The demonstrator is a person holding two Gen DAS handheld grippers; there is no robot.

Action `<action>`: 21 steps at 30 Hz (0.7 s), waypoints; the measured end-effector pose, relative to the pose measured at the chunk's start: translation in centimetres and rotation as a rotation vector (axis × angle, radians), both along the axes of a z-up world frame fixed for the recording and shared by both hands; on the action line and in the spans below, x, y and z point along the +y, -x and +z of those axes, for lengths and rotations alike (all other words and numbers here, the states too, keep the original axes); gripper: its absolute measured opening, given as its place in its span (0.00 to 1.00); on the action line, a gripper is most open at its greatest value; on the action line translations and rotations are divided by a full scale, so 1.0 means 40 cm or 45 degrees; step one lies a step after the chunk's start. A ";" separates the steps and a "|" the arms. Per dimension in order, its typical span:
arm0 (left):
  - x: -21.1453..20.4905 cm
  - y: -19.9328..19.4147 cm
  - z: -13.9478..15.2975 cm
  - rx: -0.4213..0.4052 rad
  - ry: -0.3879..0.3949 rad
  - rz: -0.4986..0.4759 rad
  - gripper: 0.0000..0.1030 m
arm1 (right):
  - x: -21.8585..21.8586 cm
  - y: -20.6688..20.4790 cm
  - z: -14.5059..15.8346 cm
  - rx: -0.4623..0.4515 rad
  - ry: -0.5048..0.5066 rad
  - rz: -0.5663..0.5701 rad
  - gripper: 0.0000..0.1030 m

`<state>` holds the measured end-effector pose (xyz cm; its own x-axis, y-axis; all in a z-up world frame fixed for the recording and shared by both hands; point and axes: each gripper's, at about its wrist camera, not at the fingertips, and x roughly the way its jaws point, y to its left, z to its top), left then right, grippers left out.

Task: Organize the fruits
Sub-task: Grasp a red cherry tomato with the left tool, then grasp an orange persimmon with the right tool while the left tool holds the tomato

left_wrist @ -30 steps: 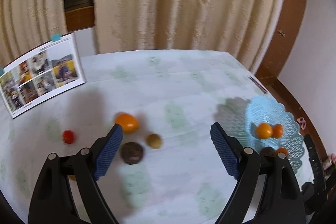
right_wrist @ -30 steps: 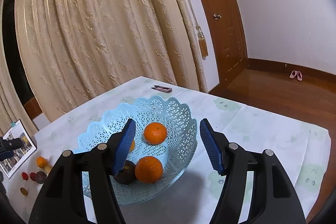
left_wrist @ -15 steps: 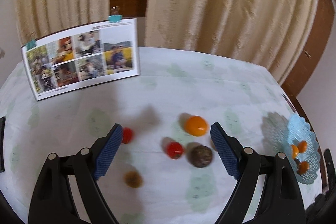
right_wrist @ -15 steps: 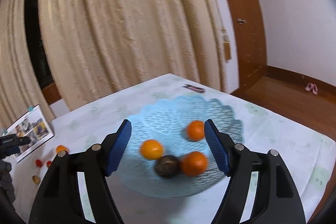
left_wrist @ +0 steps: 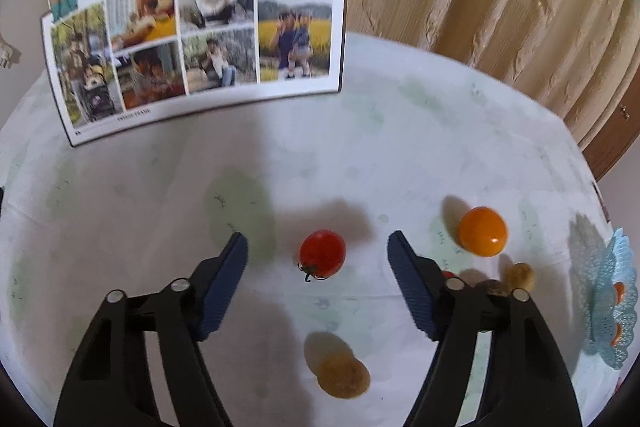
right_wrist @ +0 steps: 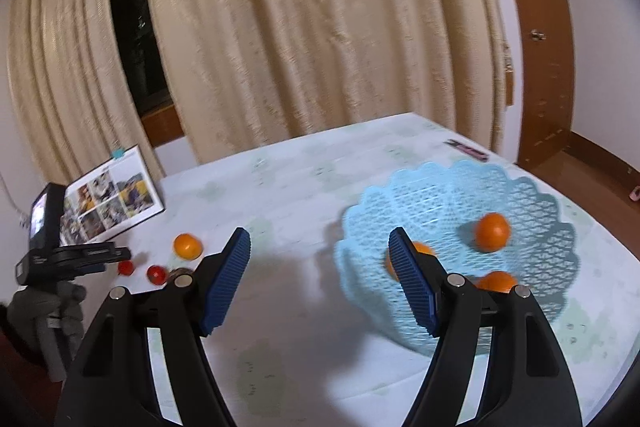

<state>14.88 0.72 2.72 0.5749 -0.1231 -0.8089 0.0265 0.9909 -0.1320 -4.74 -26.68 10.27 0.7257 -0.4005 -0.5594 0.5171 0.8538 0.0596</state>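
Note:
In the left wrist view my left gripper [left_wrist: 318,247] is open, low over the table, with a red tomato [left_wrist: 322,253] lying between its fingertips. A small brown fruit [left_wrist: 343,375] lies nearer, an orange fruit [left_wrist: 482,231] and a small tan fruit [left_wrist: 520,275] to the right. The light blue basket [left_wrist: 612,307] is at the far right. In the right wrist view my right gripper [right_wrist: 320,247] is open and empty left of the basket [right_wrist: 532,195], which holds oranges [right_wrist: 493,231]. The left gripper [right_wrist: 76,259] shows at far left near two tomatoes [right_wrist: 157,273].
A photo page [left_wrist: 192,43] stands clipped upright at the back of the table. Beige curtains [right_wrist: 300,27] hang behind. A small flat object [right_wrist: 466,149] lies near the far table edge. A wooden door [right_wrist: 532,27] stands at the right.
My left gripper has swung left and come down toward the table, and the red tomato now lies between its fingers. My right gripper has swung left, away from over the basket.

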 end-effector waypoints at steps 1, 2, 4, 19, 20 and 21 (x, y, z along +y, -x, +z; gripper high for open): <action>0.001 -0.005 -0.009 0.009 -0.001 -0.003 0.63 | 0.004 -0.010 -0.003 0.009 -0.005 0.016 0.71; 0.002 -0.010 -0.018 0.021 -0.007 0.000 0.58 | 0.009 -0.020 -0.006 0.018 -0.011 0.031 0.71; 0.001 -0.017 -0.032 0.037 -0.013 0.002 0.49 | 0.020 -0.044 -0.013 0.038 -0.022 0.069 0.71; 0.038 0.012 0.065 -0.088 0.011 0.017 0.24 | 0.057 -0.264 -0.040 0.155 -0.134 0.305 0.71; 0.040 0.014 0.074 -0.100 0.014 0.021 0.24 | 0.056 -0.280 -0.045 0.162 -0.147 0.315 0.71; 0.046 0.020 0.090 -0.119 0.021 0.025 0.24 | 0.054 -0.306 -0.057 0.181 -0.175 0.329 0.71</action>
<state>14.07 2.57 6.33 0.6500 -0.1236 -0.7498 0.0197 0.9891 -0.1460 7.50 -24.51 7.99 0.7045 -0.1268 -0.6983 0.2954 0.9470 0.1260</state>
